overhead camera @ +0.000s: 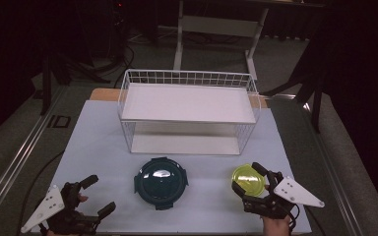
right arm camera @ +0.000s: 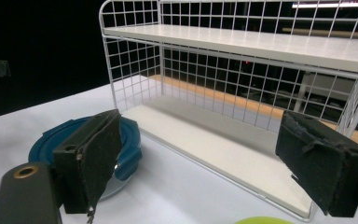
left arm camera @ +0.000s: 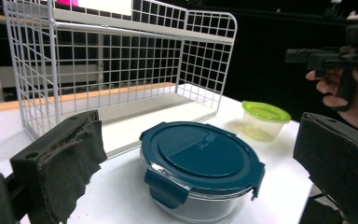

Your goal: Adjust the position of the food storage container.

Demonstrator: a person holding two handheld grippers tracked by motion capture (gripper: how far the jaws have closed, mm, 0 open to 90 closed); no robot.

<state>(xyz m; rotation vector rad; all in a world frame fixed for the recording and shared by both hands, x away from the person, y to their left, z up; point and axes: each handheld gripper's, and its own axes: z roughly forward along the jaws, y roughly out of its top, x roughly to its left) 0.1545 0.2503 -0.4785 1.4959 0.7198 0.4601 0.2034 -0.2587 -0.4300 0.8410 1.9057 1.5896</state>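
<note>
Two grippers stood with jaws apart, holding nothing. Left gripper [overhead camera: 92,195] waited just left of the blue-lidded container [overhead camera: 160,183], probably to steady it. Right gripper [overhead camera: 249,179] flanked the green-lidded cup [overhead camera: 248,179], apparently poised to grasp; wire rack [overhead camera: 187,78] stood beyond both.

Open right gripper [overhead camera: 249,183] around yellow-lidded tub [overhead camera: 248,179] (dark round container [overhead camera: 161,182] alongside), left gripper [overhead camera: 98,194] apart.

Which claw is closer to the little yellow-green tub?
The right claw. It sits right at the yellow-green tub, open jaws on either side of it. The left claw is far off, on the other side of the blue-lidded bowl.
</note>
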